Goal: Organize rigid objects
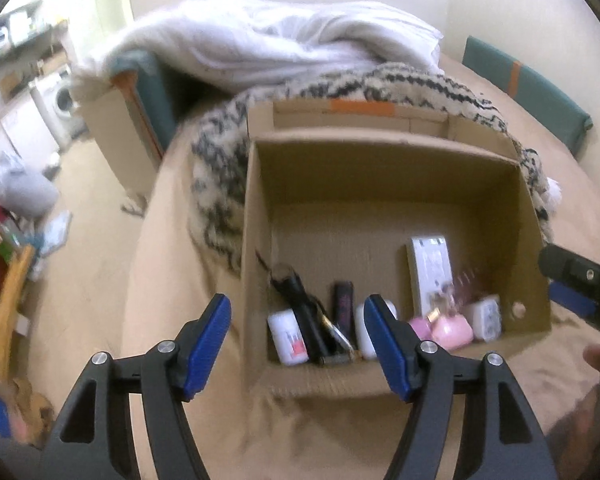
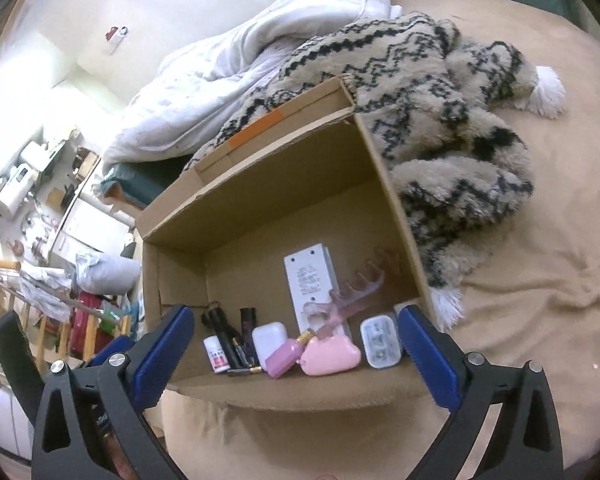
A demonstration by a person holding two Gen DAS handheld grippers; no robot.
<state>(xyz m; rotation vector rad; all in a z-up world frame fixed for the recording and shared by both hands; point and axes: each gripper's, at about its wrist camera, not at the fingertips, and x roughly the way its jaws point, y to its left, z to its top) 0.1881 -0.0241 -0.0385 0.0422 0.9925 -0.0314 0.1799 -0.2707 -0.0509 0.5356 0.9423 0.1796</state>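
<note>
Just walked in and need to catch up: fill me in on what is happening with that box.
A person with a gripper in each hand is sorting small items into an open cardboard box on a bed. The left gripper and right gripper are both open and empty above its near edge. Inside, a pink hair claw appears blurred above a white power strip, next to a pink case and a white earbud case.

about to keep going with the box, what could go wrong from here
The pink hair claw looks blurred above the white power strip, perhaps mid-drop; it could bounce and knock the small items lined along the near wall.

The cardboard box sits on soft bedding, so a push from either open gripper, left or right, may tip it.

The row is tight: reaching in could topple the small white bottle.
</note>
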